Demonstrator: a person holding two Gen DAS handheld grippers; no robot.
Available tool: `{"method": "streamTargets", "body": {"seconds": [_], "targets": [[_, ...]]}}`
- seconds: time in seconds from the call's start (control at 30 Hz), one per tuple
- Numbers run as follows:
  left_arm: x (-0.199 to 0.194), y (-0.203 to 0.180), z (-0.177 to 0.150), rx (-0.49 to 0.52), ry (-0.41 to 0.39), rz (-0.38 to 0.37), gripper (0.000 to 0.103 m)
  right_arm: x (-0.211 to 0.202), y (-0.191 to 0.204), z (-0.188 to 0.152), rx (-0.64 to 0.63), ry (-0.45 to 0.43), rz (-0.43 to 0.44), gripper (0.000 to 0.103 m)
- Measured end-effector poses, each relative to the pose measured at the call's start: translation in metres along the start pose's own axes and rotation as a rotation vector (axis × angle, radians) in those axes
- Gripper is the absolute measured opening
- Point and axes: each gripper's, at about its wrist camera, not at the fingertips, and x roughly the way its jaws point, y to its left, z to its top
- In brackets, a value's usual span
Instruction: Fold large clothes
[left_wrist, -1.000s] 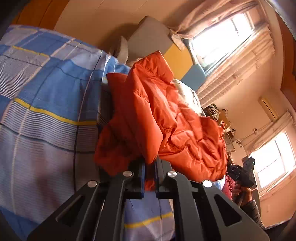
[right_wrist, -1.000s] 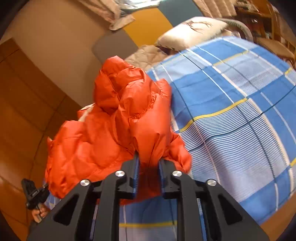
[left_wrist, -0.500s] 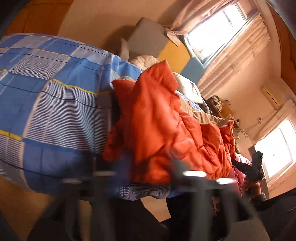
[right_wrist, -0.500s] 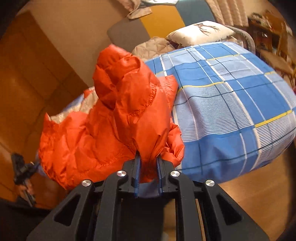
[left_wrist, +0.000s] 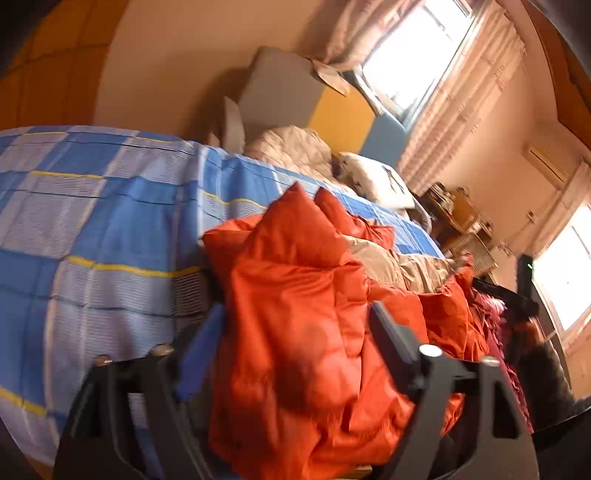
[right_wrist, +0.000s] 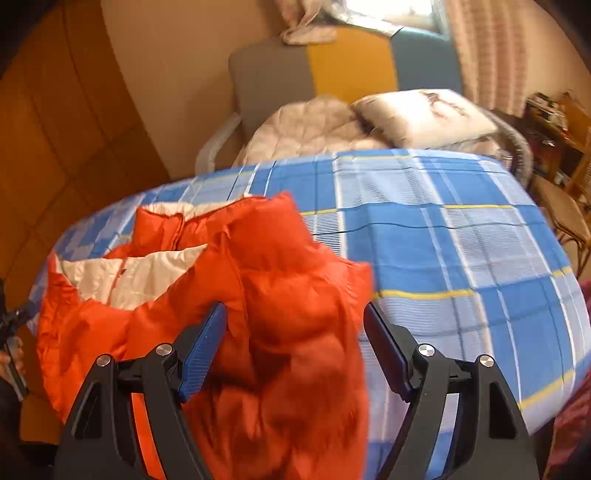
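An orange puffer jacket (left_wrist: 306, 314) with pale lining lies crumpled at the near edge of a bed with a blue plaid sheet (left_wrist: 103, 221). In the right wrist view the jacket (right_wrist: 280, 295) shows its white lining at the left. My left gripper (left_wrist: 295, 325) is open, its fingers spread either side of the jacket's fabric. My right gripper (right_wrist: 295, 325) is also open, with its blue-padded fingers (right_wrist: 203, 343) wide apart around a fold of the jacket. Neither grips the cloth.
A beige quilt (right_wrist: 314, 129) and a white pillow (right_wrist: 424, 110) lie at the bed's head against a grey, yellow and blue headboard (right_wrist: 332, 66). A cluttered wooden shelf (right_wrist: 557, 122) stands at the right. The bed's plaid sheet (right_wrist: 461, 258) stretches to the right of the jacket.
Both grippers were shut on the jacket and holding it up; both have opened and the jacket has dropped onto the bed's edge.
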Motion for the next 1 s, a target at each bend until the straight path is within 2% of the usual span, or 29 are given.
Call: {"method": "streamTargets", "body": {"seconds": [0.03, 0.07, 0.1, 0.13, 0.17, 0.27, 0.4, 0.63, 0.8, 1.0], "targets": [[0.004, -0.002, 0.001, 0.009, 0.006, 0.011, 0.055, 0.008, 0.002, 0.004, -0.021, 0.017, -0.005, 0.056], [0.009, -0.003, 0.003, 0.025, 0.017, 0.024, 0.033, 0.013, 0.006, 0.005, -0.045, 0.038, -0.001, 0.033], [0.011, -0.004, 0.003, 0.033, 0.022, 0.026, 0.013, 0.016, 0.008, 0.005, -0.063, 0.052, -0.012, 0.024], [0.011, -0.005, 0.004, 0.044, 0.016, 0.030, 0.010, 0.017, 0.011, 0.005, -0.081, 0.053, -0.025, 0.014], [0.009, -0.007, 0.005, 0.056, 0.004, 0.040, 0.006, 0.012, 0.014, 0.003, -0.092, 0.049, -0.033, 0.009], [-0.002, -0.006, 0.008, 0.059, -0.043, 0.048, 0.003, -0.006, 0.016, 0.004, -0.099, -0.003, -0.063, 0.005], [-0.013, -0.001, 0.020, 0.033, -0.104, 0.044, 0.003, -0.027, 0.006, 0.014, -0.031, -0.105, -0.091, 0.004], [0.008, 0.006, 0.064, -0.002, -0.153, 0.113, 0.003, -0.011, 0.001, 0.044, 0.051, -0.175, -0.155, 0.003], [0.055, 0.018, 0.089, -0.037, -0.103, 0.199, 0.003, 0.024, -0.007, 0.065, 0.098, -0.169, -0.221, 0.002], [0.113, 0.041, 0.091, -0.075, -0.004, 0.303, 0.003, 0.085, -0.016, 0.069, 0.106, -0.084, -0.307, 0.002]]}}
